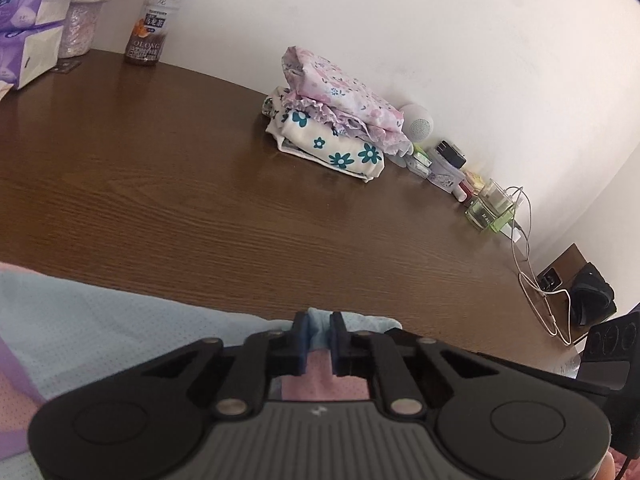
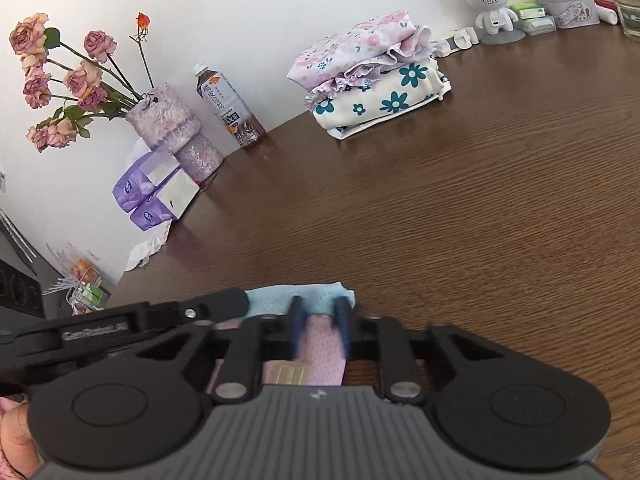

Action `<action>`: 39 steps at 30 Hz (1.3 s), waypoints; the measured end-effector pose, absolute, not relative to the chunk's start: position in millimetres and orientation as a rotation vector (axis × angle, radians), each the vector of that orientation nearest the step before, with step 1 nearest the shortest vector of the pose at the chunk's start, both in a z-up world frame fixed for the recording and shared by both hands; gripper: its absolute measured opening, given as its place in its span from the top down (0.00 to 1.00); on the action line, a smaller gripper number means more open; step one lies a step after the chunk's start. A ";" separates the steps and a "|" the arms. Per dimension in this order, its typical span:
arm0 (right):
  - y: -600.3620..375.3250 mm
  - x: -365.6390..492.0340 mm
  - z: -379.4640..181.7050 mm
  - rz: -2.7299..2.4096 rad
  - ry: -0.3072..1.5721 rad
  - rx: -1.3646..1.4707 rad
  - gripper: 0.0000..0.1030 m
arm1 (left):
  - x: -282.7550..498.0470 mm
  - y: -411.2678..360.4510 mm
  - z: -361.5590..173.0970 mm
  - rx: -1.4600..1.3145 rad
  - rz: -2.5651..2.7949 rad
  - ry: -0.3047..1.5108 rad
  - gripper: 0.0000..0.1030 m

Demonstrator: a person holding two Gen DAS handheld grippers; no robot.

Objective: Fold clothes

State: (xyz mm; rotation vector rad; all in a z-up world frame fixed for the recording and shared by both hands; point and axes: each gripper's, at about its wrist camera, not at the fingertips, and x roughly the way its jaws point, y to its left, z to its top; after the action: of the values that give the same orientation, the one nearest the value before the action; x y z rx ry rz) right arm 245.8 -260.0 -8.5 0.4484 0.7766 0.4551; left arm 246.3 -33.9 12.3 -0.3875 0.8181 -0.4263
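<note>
A light blue mesh garment (image 1: 80,320) with pink and lilac panels lies at the near edge of the brown table (image 1: 200,200). My left gripper (image 1: 319,332) is shut on a bunched blue fold of it at its right corner. In the right wrist view the same garment (image 2: 304,294) shows a blue edge and a pink dotted panel. My right gripper (image 2: 319,312) is closed onto that cloth, which fills the gap between its blurred fingers. The left gripper's black body reaches in from the left just beside it.
A stack of folded floral clothes (image 1: 332,128) (image 2: 372,76) sits by the wall. Along the wall stand a tea bottle (image 2: 228,108), a vase of roses (image 2: 172,128), tissue packs (image 2: 152,188), a white speaker (image 2: 488,0), small boxes and a glass (image 1: 492,208). A white cable (image 1: 532,280) hangs off the table.
</note>
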 end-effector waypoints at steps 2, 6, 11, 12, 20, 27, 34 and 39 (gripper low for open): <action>-260.6 244.1 -7.1 0.453 0.758 0.447 0.87 | 248.1 -31.0 12.6 -0.406 -0.417 0.822 0.77; -266.7 247.9 -7.9 0.442 0.754 0.493 0.69 | 251.8 -26.0 11.2 -0.468 -0.419 0.812 0.61; -267.3 252.5 -12.3 0.443 0.769 0.523 0.92 | 254.3 -26.5 9.0 -0.478 -0.417 0.816 0.93; -266.5 251.3 -11.1 0.443 0.760 0.515 0.92 | 253.4 -24.9 10.0 -0.491 -0.417 0.819 0.75; -280.7 225.2 -5.3 0.426 0.706 0.548 0.64 | 221.6 -15.4 20.2 -0.498 -0.414 0.816 0.42; -268.2 218.1 -11.3 0.448 0.747 0.502 0.72 | 223.3 -22.8 8.7 -0.510 -0.441 0.863 0.78; -268.1 214.7 -12.6 0.455 0.731 0.517 0.91 | 221.9 -20.9 7.7 -0.524 -0.420 0.867 0.69; -274.9 209.1 -10.9 0.457 0.716 0.545 0.75 | 205.5 -10.4 17.0 -0.517 -0.411 0.832 0.45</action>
State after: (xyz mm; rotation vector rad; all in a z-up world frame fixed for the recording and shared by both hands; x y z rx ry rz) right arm 209.1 -274.9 -10.9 0.5449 0.7156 0.4567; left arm 205.5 -10.4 17.0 -0.5174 0.8316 -0.4114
